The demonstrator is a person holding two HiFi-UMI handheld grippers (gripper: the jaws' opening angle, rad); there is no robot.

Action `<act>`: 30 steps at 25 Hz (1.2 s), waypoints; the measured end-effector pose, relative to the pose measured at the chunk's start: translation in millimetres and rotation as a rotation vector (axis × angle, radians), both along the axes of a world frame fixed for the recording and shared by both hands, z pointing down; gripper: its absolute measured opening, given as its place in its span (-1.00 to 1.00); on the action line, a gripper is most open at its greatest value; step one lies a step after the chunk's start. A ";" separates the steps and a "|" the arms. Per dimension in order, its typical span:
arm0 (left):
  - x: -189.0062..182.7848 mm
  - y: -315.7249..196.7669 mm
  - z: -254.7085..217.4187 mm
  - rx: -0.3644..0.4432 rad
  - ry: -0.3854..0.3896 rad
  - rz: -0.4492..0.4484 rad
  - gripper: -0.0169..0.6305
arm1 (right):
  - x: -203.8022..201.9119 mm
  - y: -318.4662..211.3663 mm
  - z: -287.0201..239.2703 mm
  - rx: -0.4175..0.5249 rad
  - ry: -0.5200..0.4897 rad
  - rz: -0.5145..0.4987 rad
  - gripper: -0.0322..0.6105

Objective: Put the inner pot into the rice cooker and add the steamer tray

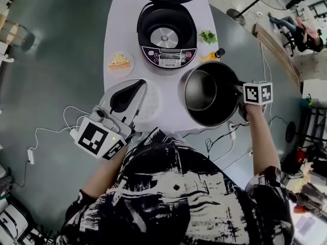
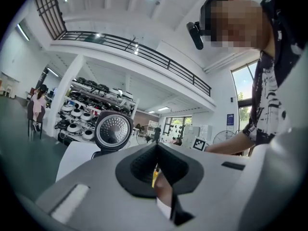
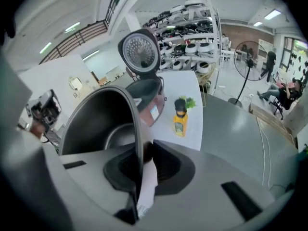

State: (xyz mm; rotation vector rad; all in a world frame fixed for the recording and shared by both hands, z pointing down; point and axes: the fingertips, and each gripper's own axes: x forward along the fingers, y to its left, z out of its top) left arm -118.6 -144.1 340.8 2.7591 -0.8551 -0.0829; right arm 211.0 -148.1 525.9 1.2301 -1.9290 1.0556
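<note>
The dark metal inner pot [image 1: 208, 93] hangs tilted above the table's right edge, in front of the open rice cooker [image 1: 166, 34]. My right gripper [image 1: 239, 93] is shut on the pot's right rim; in the right gripper view the rim [image 3: 136, 129] runs straight between the jaws [image 3: 140, 150]. The cooker's cavity [image 3: 144, 91] is bare, its lid [image 3: 139, 52] upright. A white round steamer tray [image 1: 152, 106] lies on the table, partly under my left gripper [image 1: 137, 88], which is level, shut and holds nothing [image 2: 156, 148].
On the white table [image 1: 115, 29] sit a plate with a sandwich [image 1: 120, 61], a yellow bottle [image 1: 214, 55] and green leaves [image 1: 208, 36] beside the cooker. Cables [image 1: 225, 137] trail over the floor near the table. A fan on a stand [image 3: 245, 57] is at the far right.
</note>
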 end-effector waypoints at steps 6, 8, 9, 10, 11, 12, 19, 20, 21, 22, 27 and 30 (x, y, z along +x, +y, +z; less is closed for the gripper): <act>-6.7 -1.5 -1.6 0.010 0.021 -0.012 -0.93 | -31.9 -76.7 -96.2 0.125 -0.129 -0.050 -0.86; -12.6 -1.6 -3.8 0.015 0.024 -0.027 -0.93 | -44.4 -105.0 -120.6 0.159 -0.167 -0.060 -0.86; -16.7 -1.6 -4.3 0.017 0.026 -0.037 -0.93 | -50.1 -119.5 -129.7 0.173 -0.178 -0.059 -0.86; -21.2 -1.4 -4.3 0.019 0.028 -0.047 -0.93 | -54.7 -134.0 -136.7 0.184 -0.180 -0.054 -0.86; -25.7 -1.1 -4.0 0.020 0.029 -0.059 -0.93 | -57.8 -148.4 -141.2 0.193 -0.176 -0.043 -0.85; -30.3 -0.8 -3.6 0.020 0.029 -0.071 -0.93 | -59.9 -162.4 -143.4 0.198 -0.167 -0.031 -0.85; -70.3 -4.3 8.3 -0.004 0.025 -0.162 -0.93 | -83.1 -249.7 -98.0 0.163 -0.163 0.041 -0.84; -76.3 -4.9 10.4 -0.009 0.024 -0.175 -0.93 | -82.9 -257.5 -87.3 0.149 -0.156 0.063 -0.84; -82.7 -5.2 11.7 -0.013 0.022 -0.187 -0.93 | -83.2 -264.0 -76.9 0.134 -0.147 0.085 -0.84; -89.3 -5.2 12.2 -0.017 0.019 -0.199 -0.93 | -84.2 -269.3 -67.0 0.119 -0.137 0.105 -0.84; -112.9 -4.7 12.3 -0.035 0.011 -0.253 -0.93 | -85.9 -285.8 -23.7 0.057 -0.063 0.176 -0.84; -121.1 -5.8 16.6 -0.041 0.007 -0.273 -0.93 | -83.0 -291.1 -3.5 0.034 -0.014 0.201 -0.84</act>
